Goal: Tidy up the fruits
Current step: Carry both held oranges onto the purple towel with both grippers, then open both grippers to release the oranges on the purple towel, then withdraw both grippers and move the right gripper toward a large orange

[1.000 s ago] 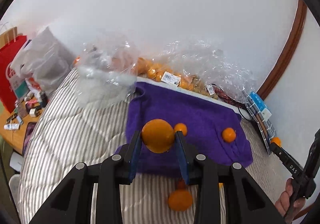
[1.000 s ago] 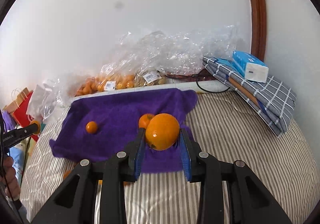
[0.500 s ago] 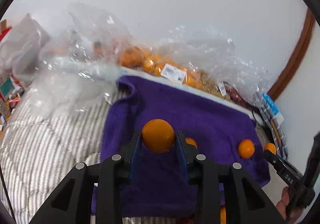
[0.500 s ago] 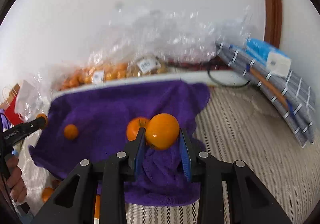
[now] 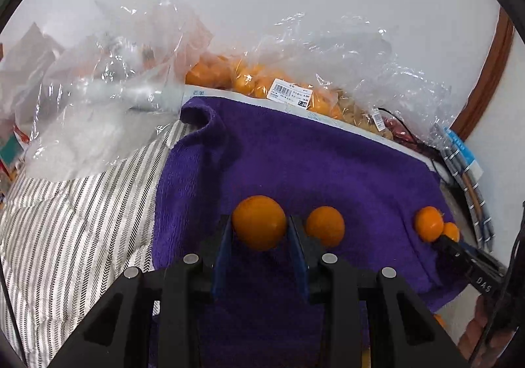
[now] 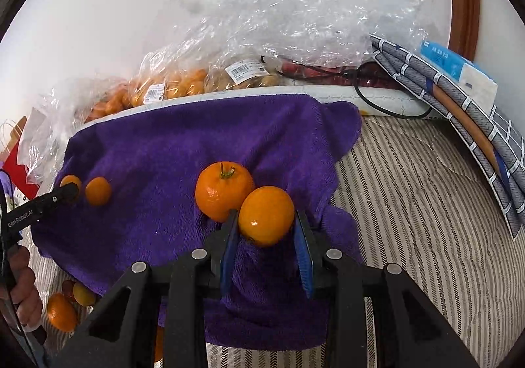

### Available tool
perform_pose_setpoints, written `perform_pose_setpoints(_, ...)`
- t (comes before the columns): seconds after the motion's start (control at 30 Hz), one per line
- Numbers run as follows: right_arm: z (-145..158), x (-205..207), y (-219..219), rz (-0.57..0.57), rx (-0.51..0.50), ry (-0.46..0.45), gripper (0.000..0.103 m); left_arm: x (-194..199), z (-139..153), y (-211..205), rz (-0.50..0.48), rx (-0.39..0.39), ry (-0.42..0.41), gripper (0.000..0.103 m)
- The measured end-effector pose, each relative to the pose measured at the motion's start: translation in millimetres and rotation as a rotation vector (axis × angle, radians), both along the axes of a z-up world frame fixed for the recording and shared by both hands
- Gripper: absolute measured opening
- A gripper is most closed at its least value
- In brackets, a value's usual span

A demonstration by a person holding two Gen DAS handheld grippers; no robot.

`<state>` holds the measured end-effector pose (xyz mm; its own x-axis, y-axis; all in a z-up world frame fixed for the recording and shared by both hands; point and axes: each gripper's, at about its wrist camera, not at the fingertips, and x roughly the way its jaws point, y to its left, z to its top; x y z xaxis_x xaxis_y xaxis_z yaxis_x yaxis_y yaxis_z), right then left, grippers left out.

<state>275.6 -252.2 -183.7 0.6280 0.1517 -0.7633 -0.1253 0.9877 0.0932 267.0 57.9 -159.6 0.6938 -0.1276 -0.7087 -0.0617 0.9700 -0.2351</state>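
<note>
A purple towel lies on a striped bed. My left gripper is shut on an orange and holds it low over the towel, beside a loose orange. My right gripper is shut on another orange, right next to a stemmed orange on the towel. The right gripper's tip with its orange also shows in the left wrist view, beside the stemmed orange. The left gripper's tip shows in the right wrist view, next to a small orange.
Clear plastic bags of oranges line the wall behind the towel. Several loose oranges lie on the striped bedding at the towel's front left. Folded checked cloth with a blue box sits at the right.
Both grippers have moved forward and down over the towel with their oranges still held. The loose oranges on the towel now appear closer to the fingertips.
</note>
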Motion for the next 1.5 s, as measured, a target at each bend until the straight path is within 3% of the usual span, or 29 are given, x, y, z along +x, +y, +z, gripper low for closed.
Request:
perform_pose_setpoints(0.2,1.8,1.0,-2.1,0.002,0.019,-0.008,0.034,1.6,-0.3,-4.1,-0.007,0.035,-0.005,0.032)
perform_pose_setpoints(0.33,7.1,-1.4,-5.6,0.011,0.074,-0.02,0.045,1.3,0.4,-2.5,-0.008,0.019,-0.007,0.033)
perform_pose_setpoints(0.43,12.6,-6.0,-3.0,0.008,0.045,-0.063,0.056,0.9,1.3,-0.7,-0.003,0.011,-0.015,0.033)
perform_pose_setpoints(0.5,14.8,-8.8,-0.7,0.015,0.029,-0.086,0.056,-1.1,4.6,2.0,-0.003,-0.007,-0.033,0.035)
perform_pose_setpoints(0.6,16.3,-13.1,0.5,0.011,0.009,-0.109,0.058,-6.1,11.1,8.9,-0.001,-0.061,-0.067,0.047)
perform_pose_setpoints(0.8,28.4,-25.5,-3.8,-0.023,0.005,-0.179,0.058,-16.6,18.8,21.5,0.027,-0.084,-0.098,0.047)
perform_pose_setpoints(1.1,40.7,-33.6,-6.4,0.008,0.042,-0.162,0.058,-20.6,22.8,37.3,0.056,-0.116,-0.127,0.047)
perform_pose_setpoints(1.23,43.7,-36.9,-5.5,0.021,0.048,-0.151,0.058,-26.5,28.9,35.1,0.048,-0.062,-0.154,0.047)
perform_pose_setpoints(1.33,45.5,-43.5,-3.8,0.022,0.062,-0.135,0.058,-32.7,34.3,37.0,0.046,-0.056,-0.129,0.047)
perform_pose_setpoints(1.4,45.6,-53.2,-2.2,0.037,0.075,-0.141,0.058,-46.0,37.1,40.3,0.032,-0.074,-0.124,0.047)
perform_pose_setpoints(1.5,44.7,-67.2,6.2,0.082,0.079,-0.136,0.055,-71.7,36.6,42.5,0.007,-0.022,-0.102,0.047)
